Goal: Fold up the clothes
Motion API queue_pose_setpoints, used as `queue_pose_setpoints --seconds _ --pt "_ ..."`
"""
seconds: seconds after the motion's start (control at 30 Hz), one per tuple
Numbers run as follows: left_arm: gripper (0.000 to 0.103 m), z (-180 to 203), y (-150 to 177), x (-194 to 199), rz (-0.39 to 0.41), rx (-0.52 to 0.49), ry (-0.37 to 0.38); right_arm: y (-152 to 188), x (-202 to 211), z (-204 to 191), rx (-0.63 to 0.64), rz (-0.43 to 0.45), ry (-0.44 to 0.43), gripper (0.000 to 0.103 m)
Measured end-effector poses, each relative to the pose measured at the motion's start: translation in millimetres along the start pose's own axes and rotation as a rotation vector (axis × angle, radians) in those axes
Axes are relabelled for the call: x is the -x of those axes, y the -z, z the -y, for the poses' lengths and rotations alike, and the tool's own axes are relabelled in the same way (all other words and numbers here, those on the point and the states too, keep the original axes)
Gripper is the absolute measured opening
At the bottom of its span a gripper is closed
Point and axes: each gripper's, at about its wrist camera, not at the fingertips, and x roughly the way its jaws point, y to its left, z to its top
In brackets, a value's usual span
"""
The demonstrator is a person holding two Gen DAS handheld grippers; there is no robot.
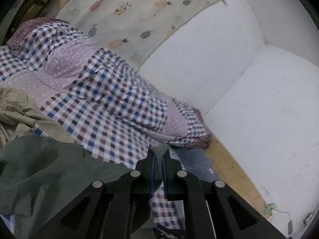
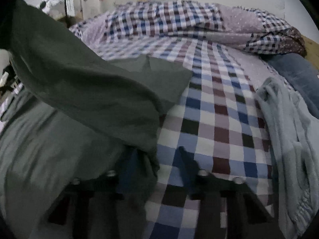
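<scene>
A dark green garment [image 1: 39, 169] hangs at the lower left of the left wrist view. My left gripper [image 1: 159, 153] is shut on a fold of its edge, which sticks up between the fingertips. In the right wrist view the same green garment [image 2: 79, 79] drapes across the left half and covers the left finger. My right gripper [image 2: 157, 157] is blurred and low over the bed. Its jaws stand apart; the garment's edge hangs between them beside the left finger, and checked cloth shows in the gap next to the right finger [image 2: 187, 159].
A checked quilt [image 2: 209, 119] covers the bed, bunched into a heap at the far side [image 1: 109, 103]. A pale blue fleece garment [image 2: 289, 139] and a blue denim piece [image 2: 299, 75] lie at the right. Beige clothing [image 1: 16, 107] is piled left. A white wall [image 1: 259, 99] borders the wooden bed edge [image 1: 233, 163].
</scene>
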Motion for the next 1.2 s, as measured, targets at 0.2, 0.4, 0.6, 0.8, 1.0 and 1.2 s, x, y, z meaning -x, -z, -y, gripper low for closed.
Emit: queue_pose_setpoints --seconds 0.2,0.4,0.6,0.8,1.0,1.2 --pt "0.005 -22 8 -4 -0.013 0.019 -0.084 1 6 6 0.009 -0.014 0.089 0.008" --pt "0.005 -62 30 -6 -0.055 0.064 -0.194 11 1 22 -0.006 -0.120 0.063 0.010" --pt "0.005 -105 51 -5 -0.094 0.104 -0.303 18 7 48 -0.108 -0.130 0.018 0.010" --pt "0.006 -123 61 -3 -0.111 0.113 -0.352 10 13 58 -0.202 -0.068 -0.085 0.016" --pt "0.006 -129 58 -9 -0.135 0.077 -0.393 -22 15 84 -0.362 0.079 -0.193 0.051" --pt "0.006 -137 57 -16 -0.160 0.054 -0.405 -87 -36 103 -0.418 0.063 -0.257 0.051"
